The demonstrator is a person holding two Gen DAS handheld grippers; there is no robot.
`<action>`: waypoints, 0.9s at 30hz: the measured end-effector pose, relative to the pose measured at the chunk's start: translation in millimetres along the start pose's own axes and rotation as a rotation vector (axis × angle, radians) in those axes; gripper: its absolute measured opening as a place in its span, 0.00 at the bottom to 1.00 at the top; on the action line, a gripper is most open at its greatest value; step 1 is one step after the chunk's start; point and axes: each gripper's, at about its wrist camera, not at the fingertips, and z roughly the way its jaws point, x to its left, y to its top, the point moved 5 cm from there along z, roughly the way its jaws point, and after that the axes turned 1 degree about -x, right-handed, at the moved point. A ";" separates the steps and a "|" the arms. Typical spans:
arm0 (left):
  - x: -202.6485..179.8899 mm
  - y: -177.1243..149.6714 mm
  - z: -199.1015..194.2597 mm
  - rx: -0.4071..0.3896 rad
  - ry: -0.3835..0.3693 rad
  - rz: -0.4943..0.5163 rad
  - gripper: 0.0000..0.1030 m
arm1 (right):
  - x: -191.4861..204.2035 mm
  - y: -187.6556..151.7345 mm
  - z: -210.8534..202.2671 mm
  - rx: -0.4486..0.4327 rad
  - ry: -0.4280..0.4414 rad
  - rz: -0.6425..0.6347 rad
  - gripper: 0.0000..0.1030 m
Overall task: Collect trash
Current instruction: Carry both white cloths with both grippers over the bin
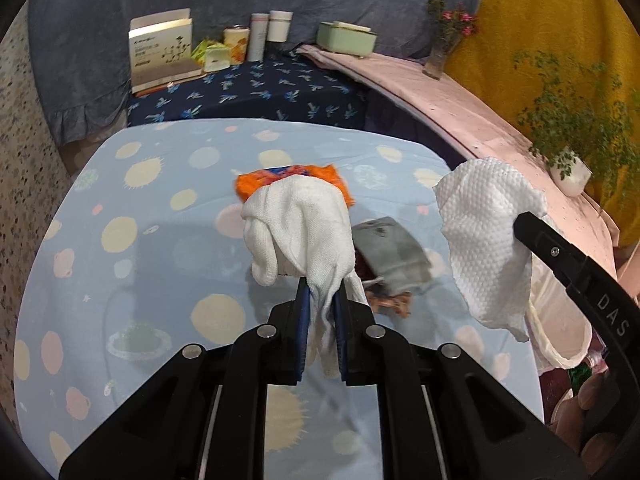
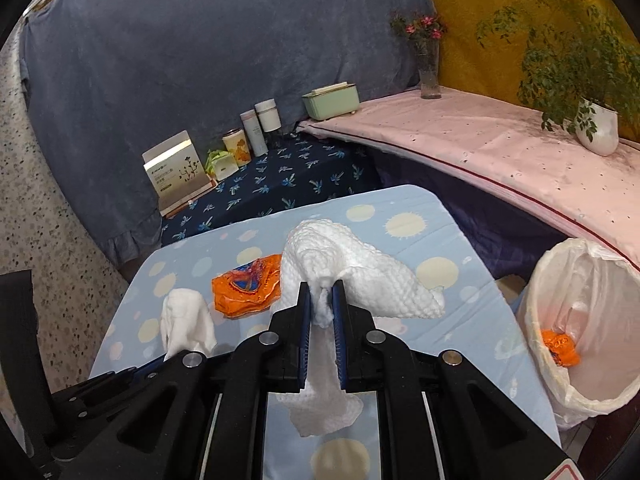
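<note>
My left gripper (image 1: 320, 292) is shut on a crumpled white tissue (image 1: 300, 228) and holds it above the blue dotted table (image 1: 140, 280). My right gripper (image 2: 321, 286) is shut on a white embossed paper towel (image 2: 360, 272), lifted above the table; that towel also shows in the left wrist view (image 1: 484, 240). An orange snack wrapper (image 2: 244, 284) lies on the table beyond both grippers. A grey wrapper (image 1: 392, 252) lies on the table just right of the left gripper. A white-lined trash bin (image 2: 580, 320) stands right of the table with an orange wrapper (image 2: 560, 346) inside.
A dark blue shelf (image 2: 280, 184) behind the table holds a box (image 2: 176, 172), cans and bottles. A pink-covered ledge (image 2: 480, 140) at right carries a green tissue box (image 2: 332, 100), a flower vase (image 2: 428, 68) and a potted plant (image 2: 596, 120).
</note>
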 end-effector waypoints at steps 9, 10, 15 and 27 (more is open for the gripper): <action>-78.4 -10.7 -5.8 0.007 -0.073 0.118 0.11 | -67.5 -1.2 -39.9 -0.045 -0.081 0.078 0.11; -87.6 -13.0 -5.4 0.011 -0.083 0.131 0.11 | -76.2 -2.0 -43.7 -0.050 -0.091 0.087 0.11; -133.3 -19.4 -0.3 0.028 -0.130 0.196 0.11 | -119.9 -5.3 -60.5 -0.069 -0.143 0.135 0.11; -236.3 -35.3 16.3 0.064 -0.234 0.341 0.11 | -216.2 -19.8 -89.1 -0.094 -0.245 0.252 0.11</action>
